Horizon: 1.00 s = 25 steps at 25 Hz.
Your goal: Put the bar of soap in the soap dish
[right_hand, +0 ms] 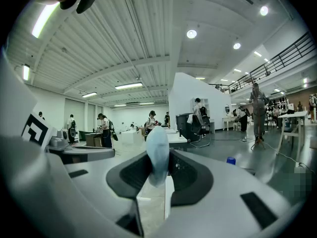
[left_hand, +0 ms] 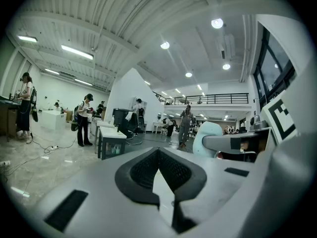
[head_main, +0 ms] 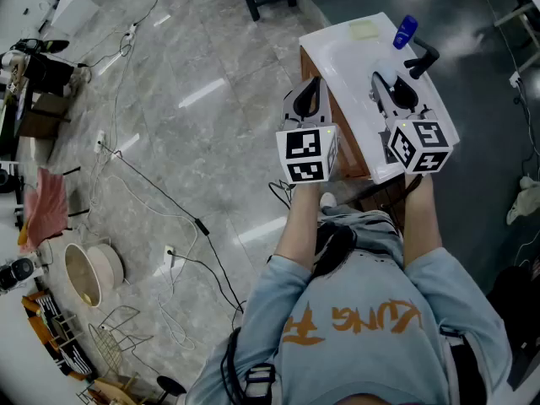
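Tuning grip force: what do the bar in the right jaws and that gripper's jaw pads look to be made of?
Soap bar: pale blue, matte and waxy-looking with rounded edges. It is likely solid soap, though its firmness can't be judged.
Pads: black, dull and faintly textured, probably rubber or a dense foam. The look leaves it open which.

Pale blue soap bar [right_hand: 157, 150] upright in hand-held gripper [right_hand: 156, 178]

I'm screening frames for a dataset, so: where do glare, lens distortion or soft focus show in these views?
Head view: glare streaks on the glossy floor; otherwise sharp. Left gripper view: strong fisheye bending, black corners. Right gripper view: same fisheye, and the bar of soap, close to the lens, looks softer than the background.
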{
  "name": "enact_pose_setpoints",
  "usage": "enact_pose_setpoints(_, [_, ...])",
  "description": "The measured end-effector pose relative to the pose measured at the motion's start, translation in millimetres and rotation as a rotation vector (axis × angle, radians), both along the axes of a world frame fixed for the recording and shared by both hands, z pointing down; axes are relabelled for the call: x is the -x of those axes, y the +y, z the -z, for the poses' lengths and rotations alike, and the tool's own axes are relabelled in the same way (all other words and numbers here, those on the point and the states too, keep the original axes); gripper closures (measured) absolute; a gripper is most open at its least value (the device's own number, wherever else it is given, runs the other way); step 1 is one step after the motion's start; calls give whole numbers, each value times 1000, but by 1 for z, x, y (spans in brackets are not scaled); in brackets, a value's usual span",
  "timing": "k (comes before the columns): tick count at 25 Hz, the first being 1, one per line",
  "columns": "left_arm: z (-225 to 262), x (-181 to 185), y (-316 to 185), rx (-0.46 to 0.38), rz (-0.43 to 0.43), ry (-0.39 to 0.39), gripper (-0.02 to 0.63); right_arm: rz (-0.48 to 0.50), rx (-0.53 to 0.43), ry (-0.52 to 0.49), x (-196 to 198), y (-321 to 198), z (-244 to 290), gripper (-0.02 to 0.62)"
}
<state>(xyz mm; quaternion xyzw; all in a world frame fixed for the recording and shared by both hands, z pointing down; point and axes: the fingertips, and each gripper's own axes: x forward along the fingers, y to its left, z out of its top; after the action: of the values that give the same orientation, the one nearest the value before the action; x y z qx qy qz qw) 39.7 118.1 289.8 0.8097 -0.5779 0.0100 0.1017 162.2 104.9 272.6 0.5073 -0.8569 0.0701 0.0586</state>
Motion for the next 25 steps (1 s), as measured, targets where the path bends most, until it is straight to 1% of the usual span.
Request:
enact_pose_setpoints(3, [3,7,5,0,-3,2,583,-4,0,1,5,6,3,470])
enact_pose_setpoints(8, [3,15,6,-4,-4,8,583,-12,-16,-30,11,6,7,471])
enact_pose_setpoints(19, [6,20,-11,-24,-17,3,583,-45,-36,-50,0,-9,10,471])
enact_pose_setpoints(22, [8,18,-25,-33,-25,-5,584,-52,-48,-55,-5,-19,12,471])
enact_pose_setpoints(25, [14,4,-41,-36,-38,-14,583,-62,-55,-66,-21,-32,18,471])
